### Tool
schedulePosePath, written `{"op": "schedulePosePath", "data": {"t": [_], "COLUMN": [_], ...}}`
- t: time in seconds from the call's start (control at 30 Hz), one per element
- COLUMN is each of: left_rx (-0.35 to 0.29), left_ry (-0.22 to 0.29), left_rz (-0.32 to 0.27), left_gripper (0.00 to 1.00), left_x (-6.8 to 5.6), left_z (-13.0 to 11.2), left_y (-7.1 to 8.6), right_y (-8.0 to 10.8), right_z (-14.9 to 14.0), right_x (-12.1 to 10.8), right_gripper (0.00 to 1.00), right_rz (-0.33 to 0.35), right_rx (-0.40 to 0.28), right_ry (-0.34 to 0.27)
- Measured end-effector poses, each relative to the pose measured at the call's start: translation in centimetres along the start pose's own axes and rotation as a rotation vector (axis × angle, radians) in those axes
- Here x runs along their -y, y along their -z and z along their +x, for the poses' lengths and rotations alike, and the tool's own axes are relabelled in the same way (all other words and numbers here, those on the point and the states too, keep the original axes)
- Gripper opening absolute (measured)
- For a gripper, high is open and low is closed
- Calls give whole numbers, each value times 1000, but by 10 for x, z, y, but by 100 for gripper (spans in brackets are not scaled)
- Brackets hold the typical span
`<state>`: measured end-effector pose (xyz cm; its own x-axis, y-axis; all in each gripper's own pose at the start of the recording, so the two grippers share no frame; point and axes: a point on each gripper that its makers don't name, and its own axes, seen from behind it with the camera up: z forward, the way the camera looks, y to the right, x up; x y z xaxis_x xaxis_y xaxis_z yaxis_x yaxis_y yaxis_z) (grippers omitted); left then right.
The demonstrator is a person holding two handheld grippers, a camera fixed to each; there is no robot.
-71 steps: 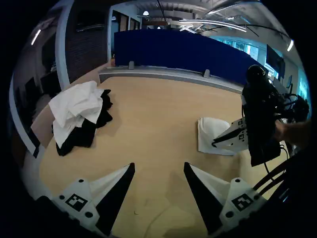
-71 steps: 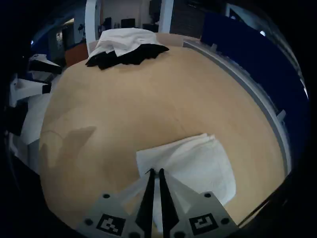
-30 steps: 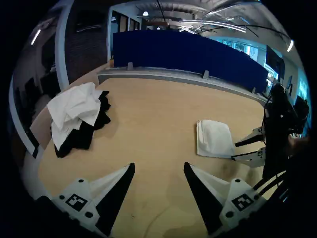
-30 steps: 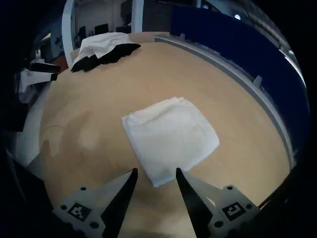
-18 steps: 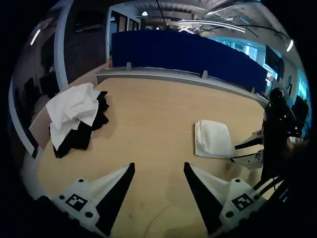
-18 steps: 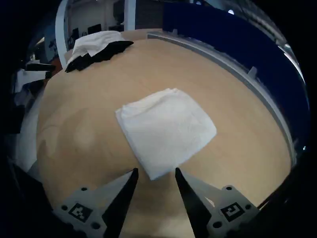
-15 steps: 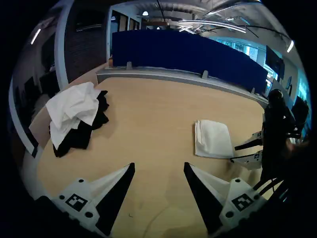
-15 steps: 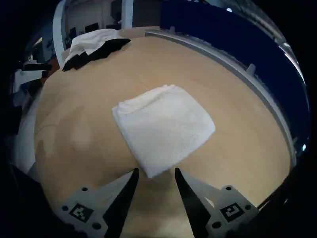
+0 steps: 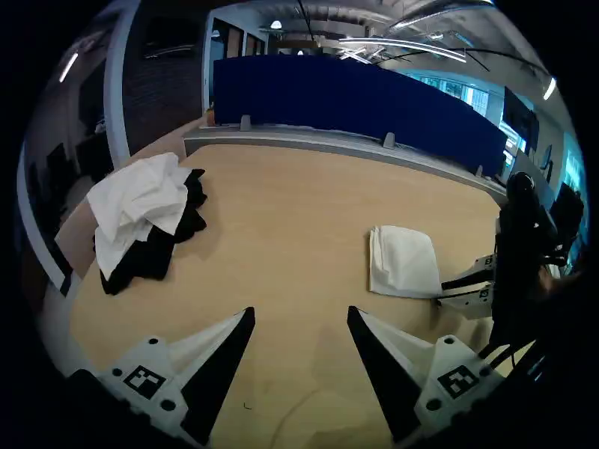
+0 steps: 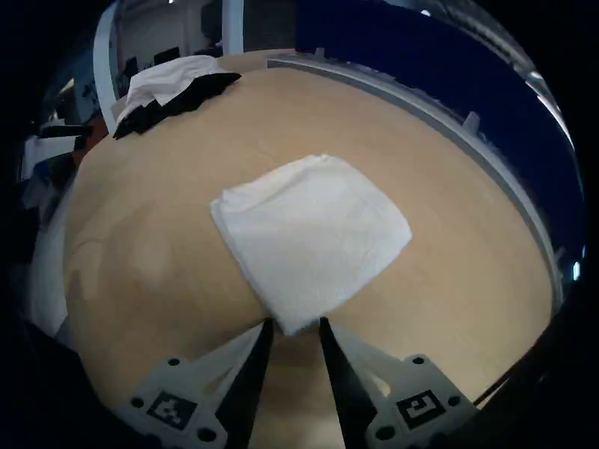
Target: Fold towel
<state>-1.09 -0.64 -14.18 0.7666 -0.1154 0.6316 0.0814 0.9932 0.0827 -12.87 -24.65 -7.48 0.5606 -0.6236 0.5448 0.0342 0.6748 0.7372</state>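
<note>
My right gripper stands narrowly open at the near corner of the folded towel, my left gripper wide open, empty.

The pale wooden bench carries a folded white towel, lying flat. Well apart from the towel, near the bench's edge, sits a heap of black cloth with a white cloth draped on top.

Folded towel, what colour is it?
The towel is plain white, clearest in the right gripper view.
</note>
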Motion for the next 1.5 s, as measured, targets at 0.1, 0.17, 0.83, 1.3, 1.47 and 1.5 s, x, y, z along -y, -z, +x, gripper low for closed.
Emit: {"op": "schedulePosePath", "data": {"t": [0.1, 0.17, 0.83, 1.3, 1.47, 1.5], "left_rx": [1, 2, 3, -27, -41, -44], "left_ry": [0, 0, -5, -2, 1, 2], "left_rz": [0, 1, -1, -14, -20, -21], "left_gripper": [92, 92, 91, 92, 92, 92], "left_x": [0, 1, 0, -5, -7, -8], "left_z": [-1, -1, 1, 12, 18, 19], "left_y": [0, -1, 0, 1, 3, 3], "right_y": [-1, -1, 5, 43, 67, 72], "right_z": [1, 1, 11, 78, 110, 116], "right_x": [-1, -1, -3, -21, -32, -35], "right_gripper": [41, 36, 6, 6, 5, 6], "right_rz": [-1, -2, 20, -18, -43, -48], "right_rx": [-1, -2, -26, -121, -173, -183], "right_ry": [-13, -18, -28, 52, 76, 79]}}
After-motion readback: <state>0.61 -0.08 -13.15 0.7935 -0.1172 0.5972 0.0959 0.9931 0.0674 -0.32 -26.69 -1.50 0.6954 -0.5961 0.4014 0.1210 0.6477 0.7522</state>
